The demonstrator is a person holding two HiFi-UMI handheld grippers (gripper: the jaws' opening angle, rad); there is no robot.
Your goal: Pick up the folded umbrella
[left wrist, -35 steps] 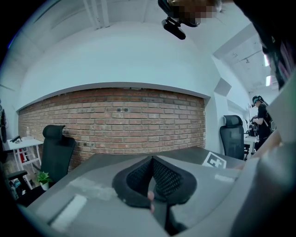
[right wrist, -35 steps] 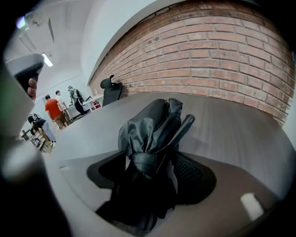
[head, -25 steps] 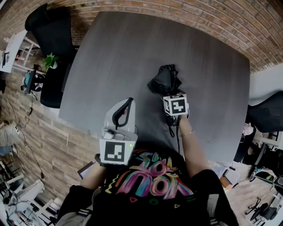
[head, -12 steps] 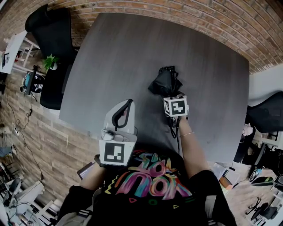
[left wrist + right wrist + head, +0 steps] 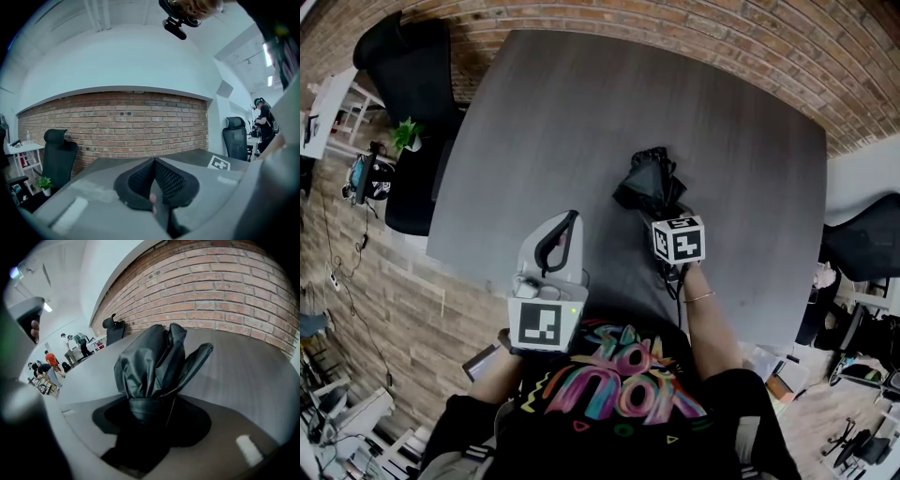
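The folded black umbrella [image 5: 652,178] lies on the grey table [image 5: 581,112], its loose canopy end pointing away from me. My right gripper [image 5: 667,210] is at its near end. In the right gripper view the strapped neck of the umbrella [image 5: 154,366] stands between the dark pads [image 5: 101,418]. The jaws are closing around it with a gap still showing on both sides. My left gripper [image 5: 563,232] hovers over the table's near edge, left of the umbrella and apart from it. Its mesh pads [image 5: 166,178] meet with nothing between them.
Black office chairs stand off the table's far left corner [image 5: 403,56] and at the right [image 5: 867,244]. A small potted plant [image 5: 406,129] sits left of the table. Brick flooring surrounds it. Several people [image 5: 49,359] stand far off in the right gripper view.
The right gripper's marker cube has shifted slightly toward the person and tilted a little. The umbrella and the left gripper have stayed in place.
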